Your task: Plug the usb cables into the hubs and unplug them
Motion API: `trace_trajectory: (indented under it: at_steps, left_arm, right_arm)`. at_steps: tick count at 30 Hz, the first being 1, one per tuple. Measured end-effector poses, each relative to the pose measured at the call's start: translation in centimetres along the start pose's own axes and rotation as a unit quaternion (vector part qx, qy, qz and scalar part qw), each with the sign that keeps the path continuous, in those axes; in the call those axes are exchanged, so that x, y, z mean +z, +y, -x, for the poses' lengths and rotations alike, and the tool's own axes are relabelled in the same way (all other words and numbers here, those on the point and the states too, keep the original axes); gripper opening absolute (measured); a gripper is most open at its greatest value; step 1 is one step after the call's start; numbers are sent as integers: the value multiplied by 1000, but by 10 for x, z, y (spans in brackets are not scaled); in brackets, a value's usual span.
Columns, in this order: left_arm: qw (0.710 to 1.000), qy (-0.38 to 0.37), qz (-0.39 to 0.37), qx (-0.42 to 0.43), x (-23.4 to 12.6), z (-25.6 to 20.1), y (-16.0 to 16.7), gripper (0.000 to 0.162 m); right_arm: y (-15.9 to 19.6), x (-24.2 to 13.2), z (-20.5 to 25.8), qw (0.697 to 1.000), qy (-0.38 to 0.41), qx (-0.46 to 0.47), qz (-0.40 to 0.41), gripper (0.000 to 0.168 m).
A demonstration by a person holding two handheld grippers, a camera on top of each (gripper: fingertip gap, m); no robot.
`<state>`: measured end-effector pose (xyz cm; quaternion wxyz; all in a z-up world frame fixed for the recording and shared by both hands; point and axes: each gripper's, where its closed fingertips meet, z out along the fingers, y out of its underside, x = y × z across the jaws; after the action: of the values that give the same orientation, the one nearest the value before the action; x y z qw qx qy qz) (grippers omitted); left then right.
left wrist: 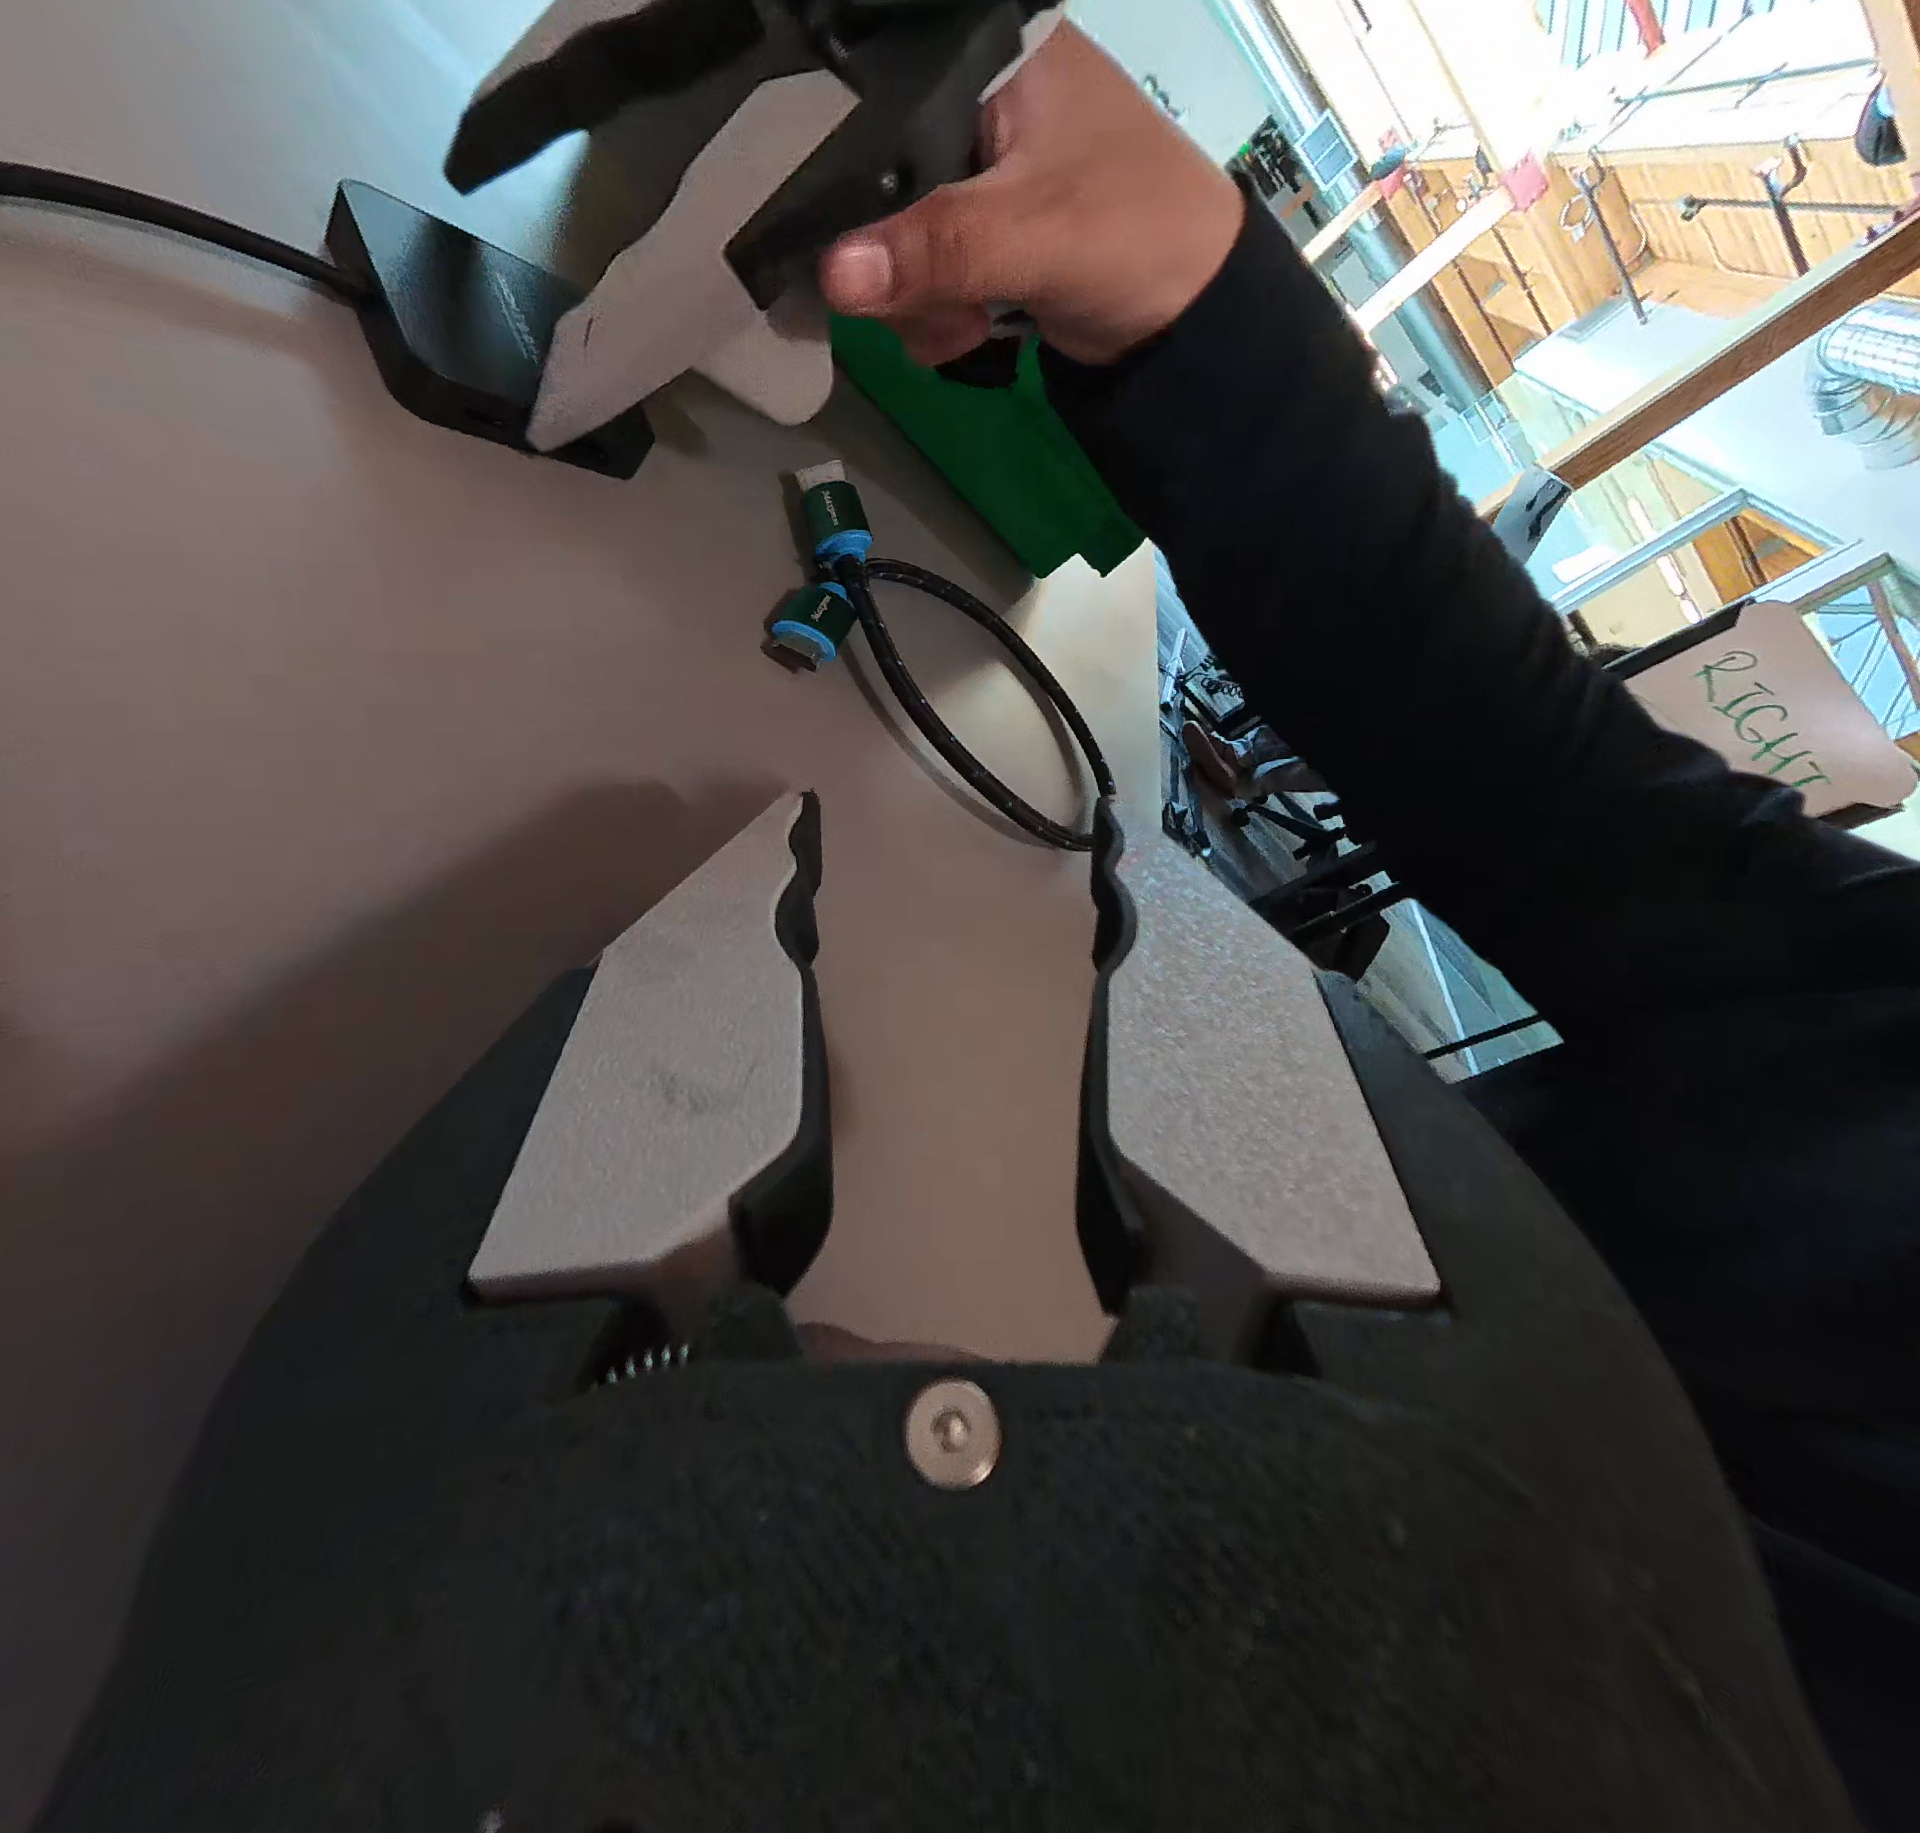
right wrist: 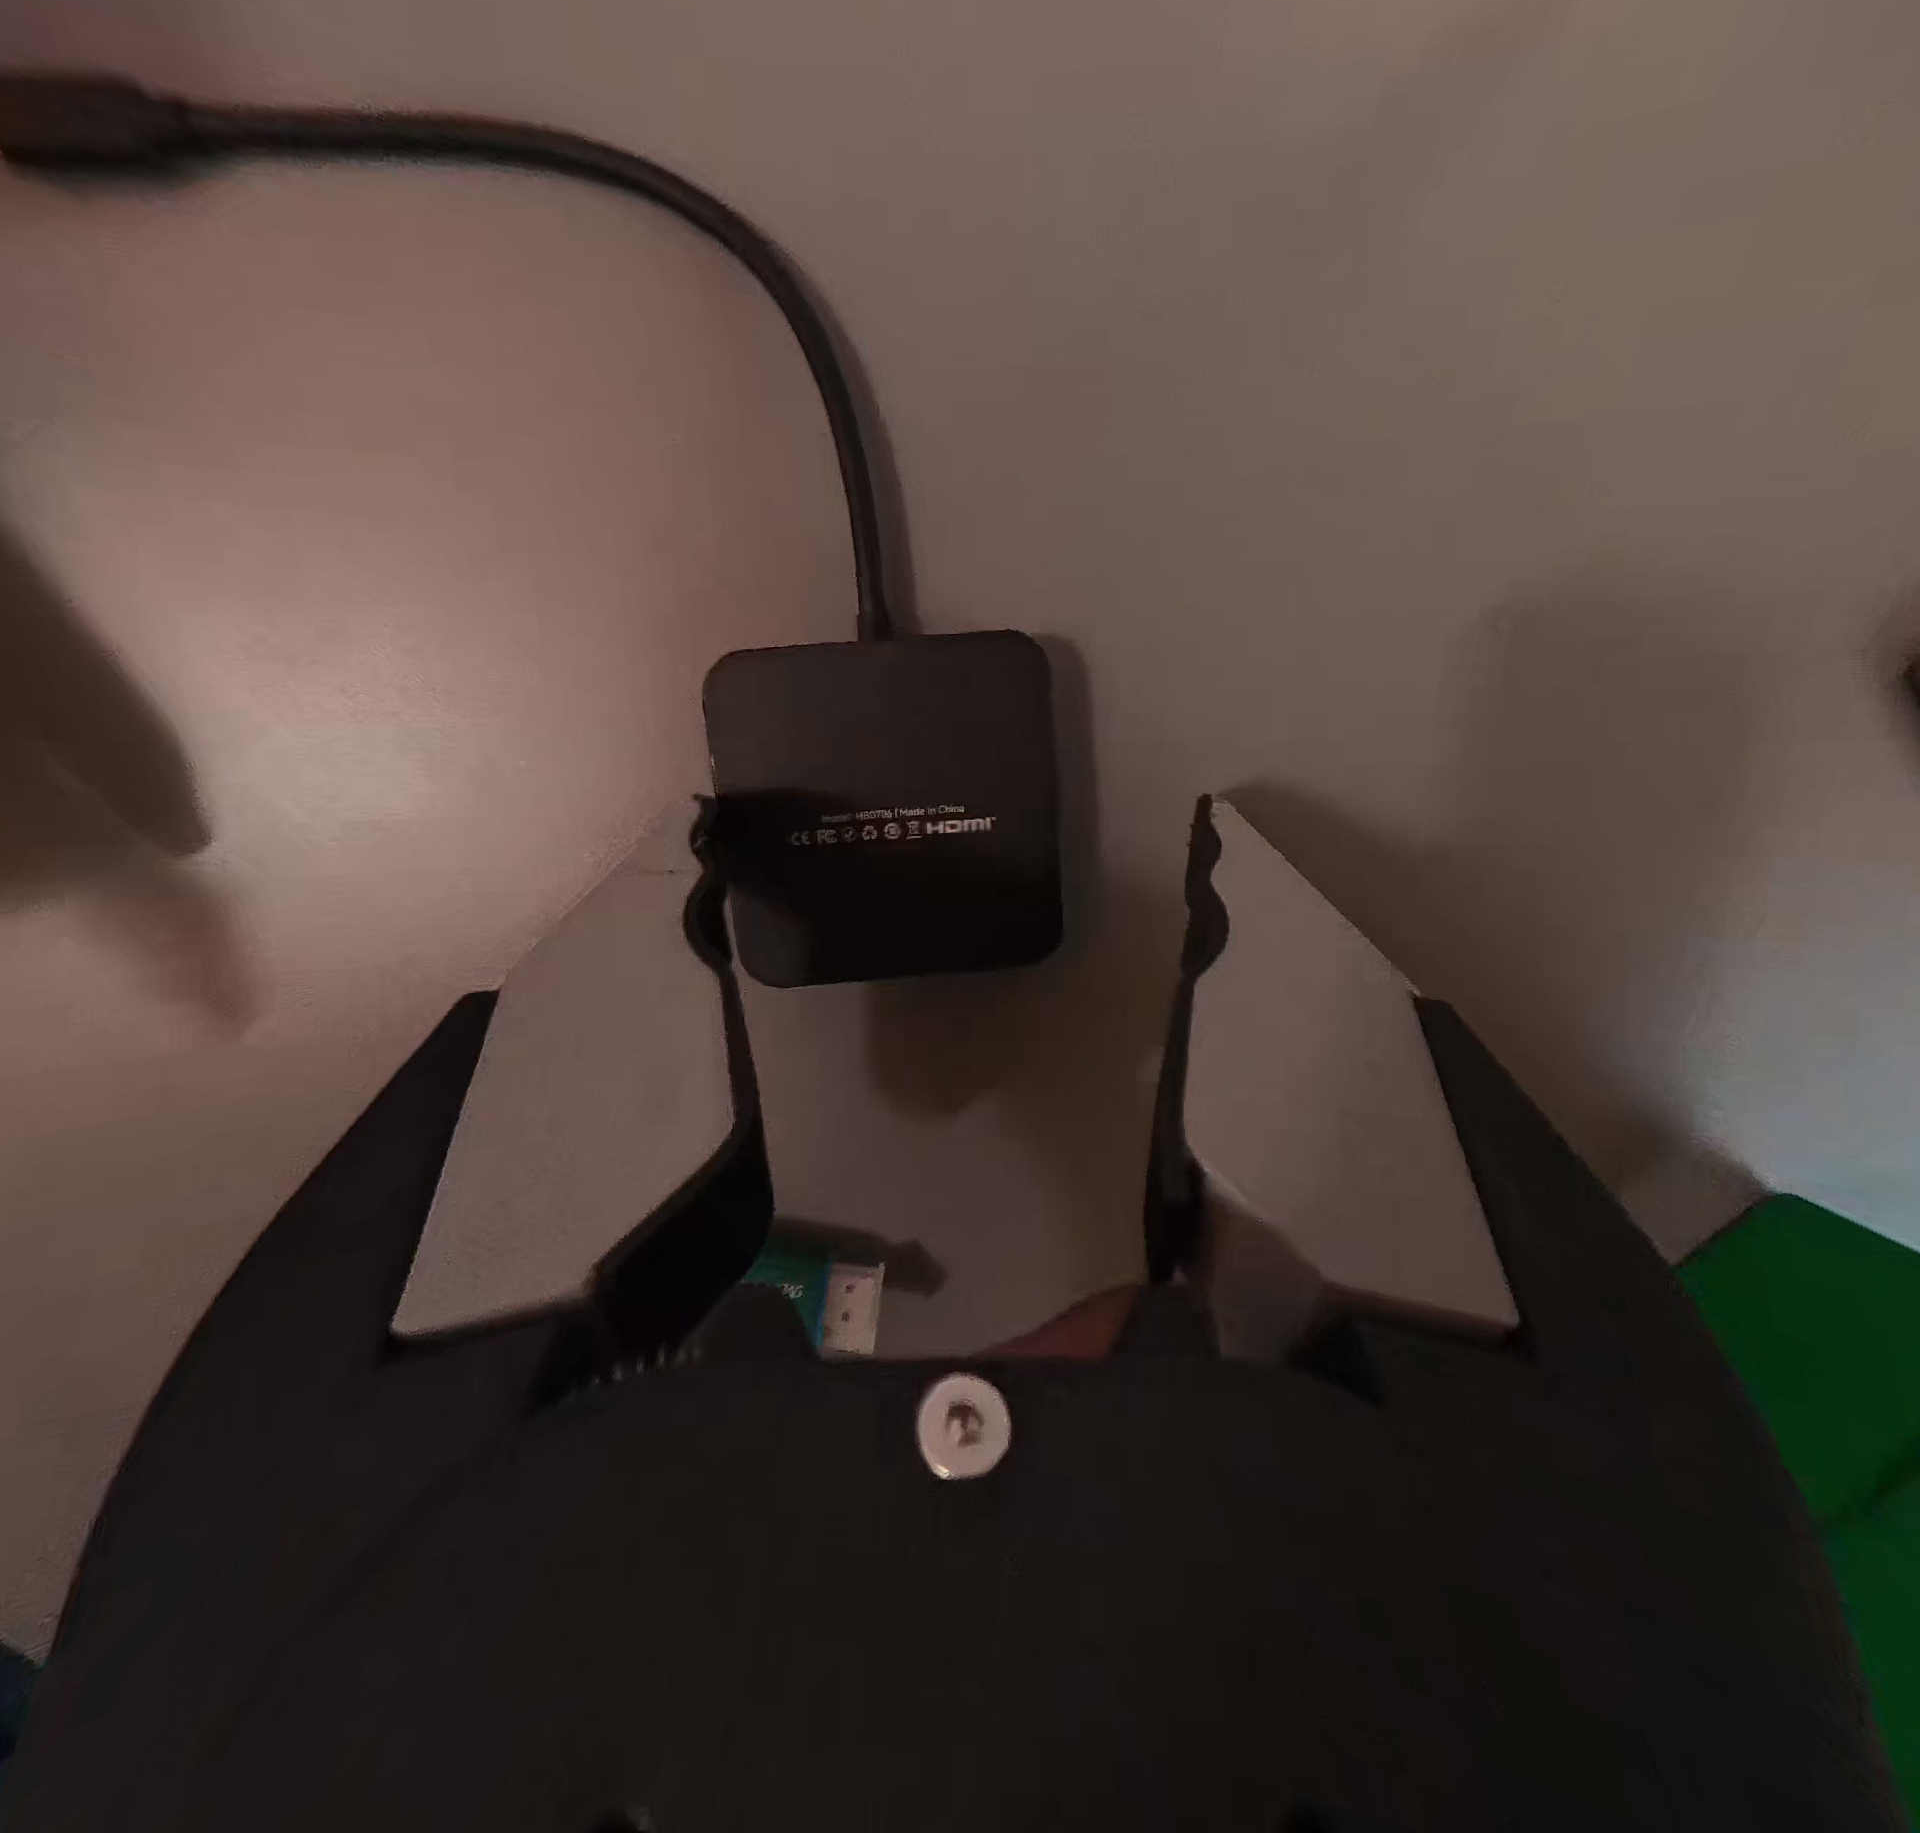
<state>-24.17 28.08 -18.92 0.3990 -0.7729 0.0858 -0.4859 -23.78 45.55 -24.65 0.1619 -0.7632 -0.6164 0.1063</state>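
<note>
A flat black adapter box (right wrist: 883, 744) lies on the pale table with a thick black cord (right wrist: 810, 329) running from its far edge. My right gripper (right wrist: 953, 812) is open and stands over the box, fingers either side of it; the left finger (right wrist: 717, 910) is at the box's left edge. In the left wrist view the right gripper (left wrist: 499, 303) is held by a hand over the box (left wrist: 447, 308). A short braided cable (left wrist: 987, 703) with two green-and-blue plugs (left wrist: 826, 536) lies just beyond my left gripper (left wrist: 956, 817), which is open and empty.
A green plastic piece (left wrist: 977, 433) lies on the table under the hand, and shows at the lower right in the right wrist view (right wrist: 1818, 1368). The table edge (left wrist: 1153, 640) runs right of the cable. A black-sleeved arm (left wrist: 1455, 640) crosses the right side.
</note>
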Motion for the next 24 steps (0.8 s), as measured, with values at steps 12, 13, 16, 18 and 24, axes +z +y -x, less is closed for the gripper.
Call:
trace_trajectory:
  at_steps: [12,13,16,18,24]
  left_arm:
    - [999,-19,17,24,3,-1,6,51]
    - [999,-23,12,21,2,1,4,51]
    - [999,-47,-10,10,-1,11,-4,51]
    - [997,-71,-31,6,-5,21,-12,51]
    - [990,-89,-107,-28,-3,32,-42,55]
  right_arm:
    - [-2,4,18,997,-21,-68,40,63]
    - [-2,2,18,996,-15,-74,37,62]
    - [-10,-8,22,997,-14,-79,5,62]
    - [-18,-22,31,996,-29,-82,-27,62]
    - [-28,-64,60,986,-20,-131,-103,62]
